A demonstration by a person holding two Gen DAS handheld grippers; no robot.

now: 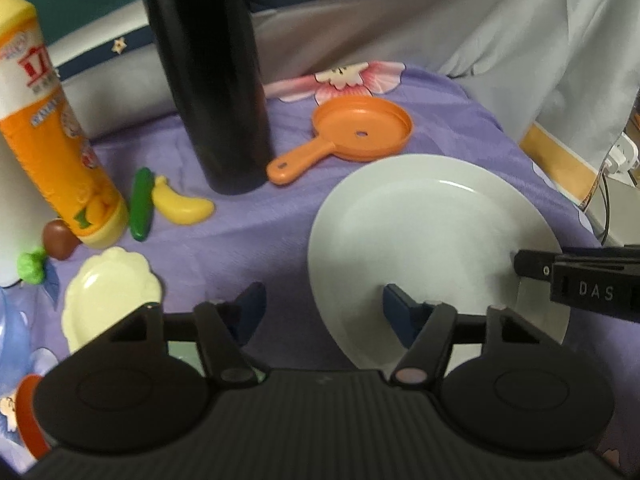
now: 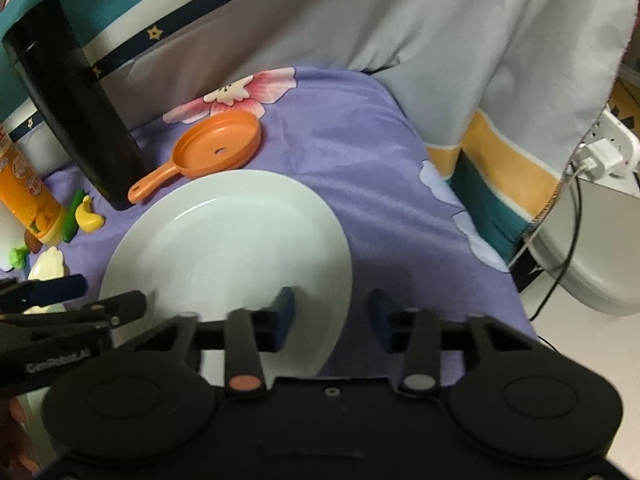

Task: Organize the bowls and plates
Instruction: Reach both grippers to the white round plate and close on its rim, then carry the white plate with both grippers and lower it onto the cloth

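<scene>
- The white plate (image 1: 432, 240) lies flat on the purple flowered cloth (image 1: 260, 232) covering the worktop, in front of an orange toy pan (image 1: 352, 136).
- The left tongs (image 1: 324, 312) are spread apart, one blue pad over the plate's near rim, the other over bare cloth.
- The right tongs (image 2: 332, 316) are likewise released, straddling the plate's right edge; their side reads "DAS" in the left view.
- The left tool's casing shows "GenRobot.AI", blurred.
- A cream scalloped dish (image 1: 108, 292) sits left, near a toy banana (image 1: 180, 204), a green toy cucumber (image 1: 141, 204) and an orange bottle (image 1: 52, 140) with red, unreadable characters.
- A tall black flask (image 1: 212, 72) stands behind.
</scene>
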